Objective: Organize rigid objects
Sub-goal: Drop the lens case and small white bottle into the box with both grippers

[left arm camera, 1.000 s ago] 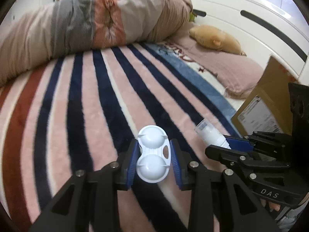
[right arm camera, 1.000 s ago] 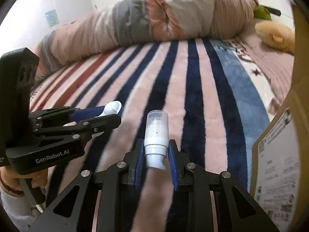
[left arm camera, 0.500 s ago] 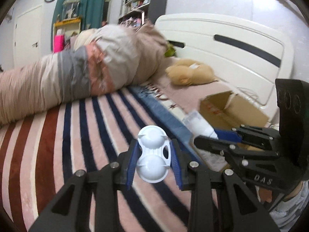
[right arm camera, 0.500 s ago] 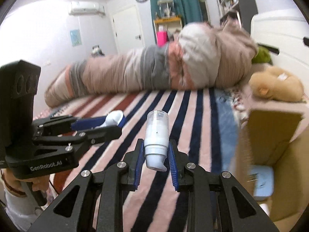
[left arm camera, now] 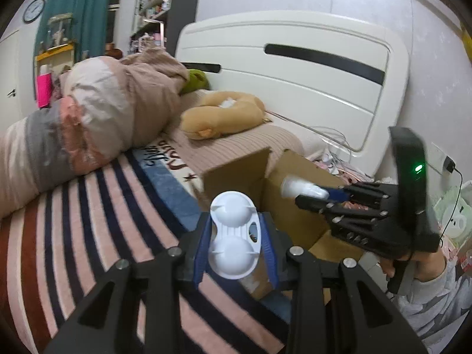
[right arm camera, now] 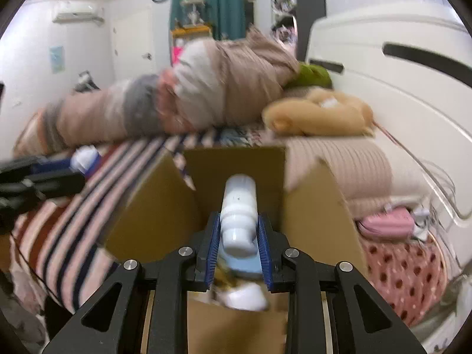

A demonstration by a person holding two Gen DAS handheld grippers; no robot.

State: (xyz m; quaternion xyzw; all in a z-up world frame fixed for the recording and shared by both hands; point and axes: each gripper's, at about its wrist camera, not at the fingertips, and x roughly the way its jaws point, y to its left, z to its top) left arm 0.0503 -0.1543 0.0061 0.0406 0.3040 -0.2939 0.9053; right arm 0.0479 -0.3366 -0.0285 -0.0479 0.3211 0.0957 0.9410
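Observation:
My left gripper (left arm camera: 235, 249) is shut on a white two-cup plastic case (left arm camera: 233, 239) and holds it above the striped blanket, just left of an open cardboard box (left arm camera: 239, 174). My right gripper (right arm camera: 239, 243) is shut on a white pump bottle (right arm camera: 239, 206) and holds it over the open box (right arm camera: 312, 212), pointing into it. The right gripper (left arm camera: 330, 197) with the bottle (left arm camera: 298, 187) also shows in the left wrist view. Blurred items, one light blue (right arm camera: 244, 264), lie inside the box.
The striped blanket (left arm camera: 88, 221) covers the bed. A rolled duvet (left arm camera: 97, 118), a tan plush toy (left arm camera: 221, 116) and a beige pillow (right arm camera: 339, 165) lie behind the box. The white headboard (left arm camera: 295, 67) stands at right. A pink pouch (right arm camera: 386, 222) lies beside the bed.
Both grippers have lifted and swung right, from over the striped blanket to the cardboard box. The right gripper now holds the bottle over the box opening. Both still grip their objects.

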